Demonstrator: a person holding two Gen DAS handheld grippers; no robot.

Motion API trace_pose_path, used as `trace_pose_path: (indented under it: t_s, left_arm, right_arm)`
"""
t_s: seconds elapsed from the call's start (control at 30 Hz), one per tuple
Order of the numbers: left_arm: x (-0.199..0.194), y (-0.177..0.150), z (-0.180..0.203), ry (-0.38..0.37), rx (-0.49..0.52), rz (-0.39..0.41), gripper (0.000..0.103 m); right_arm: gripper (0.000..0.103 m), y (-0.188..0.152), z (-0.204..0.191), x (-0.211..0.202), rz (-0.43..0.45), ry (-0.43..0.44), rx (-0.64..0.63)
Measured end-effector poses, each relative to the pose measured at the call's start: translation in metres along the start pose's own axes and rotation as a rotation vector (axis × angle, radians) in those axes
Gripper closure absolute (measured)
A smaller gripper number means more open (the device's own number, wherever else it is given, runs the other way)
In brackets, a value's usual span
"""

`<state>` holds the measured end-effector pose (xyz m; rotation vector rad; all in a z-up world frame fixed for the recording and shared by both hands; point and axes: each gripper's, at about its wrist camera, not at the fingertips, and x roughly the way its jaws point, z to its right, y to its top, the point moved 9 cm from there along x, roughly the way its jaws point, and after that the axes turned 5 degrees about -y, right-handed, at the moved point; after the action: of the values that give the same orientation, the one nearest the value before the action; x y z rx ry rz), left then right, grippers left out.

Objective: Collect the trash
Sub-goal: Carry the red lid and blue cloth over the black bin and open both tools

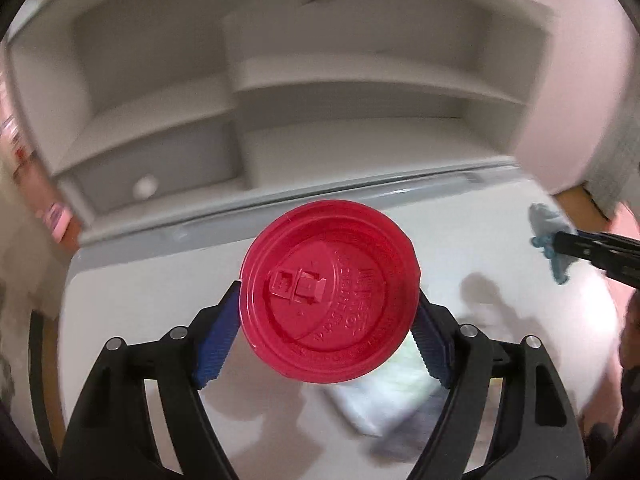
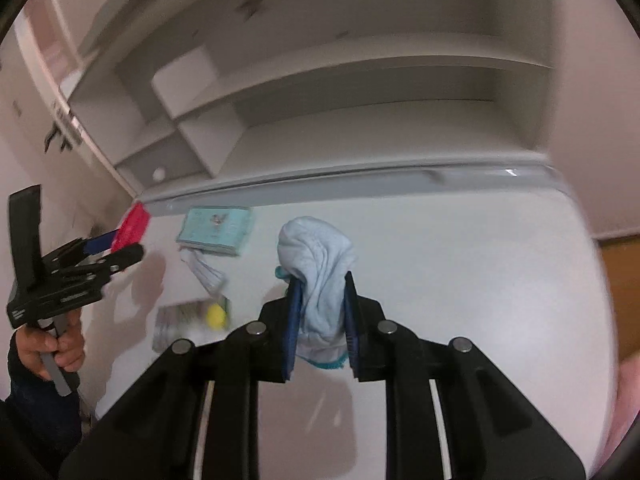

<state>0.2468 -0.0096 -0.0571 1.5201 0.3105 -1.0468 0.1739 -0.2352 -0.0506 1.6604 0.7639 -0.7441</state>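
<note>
My left gripper [image 1: 328, 300] is shut on a red plastic cup lid [image 1: 330, 292], held by its edges above the white table [image 1: 140, 300]. My right gripper [image 2: 320, 304] is shut on a crumpled pale blue cloth or mask [image 2: 320, 268] with a teal edge, also held above the table. The right gripper [image 1: 560, 246] with the blue cloth [image 1: 548, 232] shows at the right edge of the left wrist view. The left gripper [image 2: 120, 246] with the red lid [image 2: 134, 226] shows at the left of the right wrist view.
On the table lie a pale teal flat packet [image 2: 218, 230], a white crumpled wrapper [image 2: 206, 272] and a grey packet with a yellow spot [image 2: 192, 322]. A light packet [image 1: 384, 396] lies under the left gripper. White shelving [image 2: 360, 120] stands behind the table.
</note>
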Motion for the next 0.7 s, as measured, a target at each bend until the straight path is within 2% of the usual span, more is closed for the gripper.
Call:
trace_pose_path:
  t_s: [0.13,0.17,0.33,0.43,0.57,0.7]
  left_arm:
    - [0.004,0.0,0.108,-0.126,0.121,0.015,0.027]
    - [0.005,-0.005,0.15,-0.187,0.171,0.012,0.027]
    - [0.015,-0.039,0.299,-0.401,0.343,-0.039,0.027]
    - [0.02,-0.072,0.389,-0.513,0.47,-0.073,0.027]
    - [0.029,-0.13,0.498,-0.663,0.614,-0.147,0.027]
    - [0.048,-0.186,0.569,-0.717,0.743,-0.191,0.027]
  right_arm:
    - [0.083,-0.043,0.073,-0.054,0.046,-0.102,0.119]
    - [0.083,-0.06,0.097,-0.071,0.056,-0.131,0.159]
    - [0.083,-0.148,0.205,-0.144,0.09,-0.316,0.345]
    - [0.083,-0.223,0.269,-0.183,0.079,-0.429,0.491]
    - [0.083,-0.313,0.329,-0.217,0.043,-0.521,0.666]
    - [0.083,-0.393,0.373,-0.23,-0.031,-0.568,0.81]
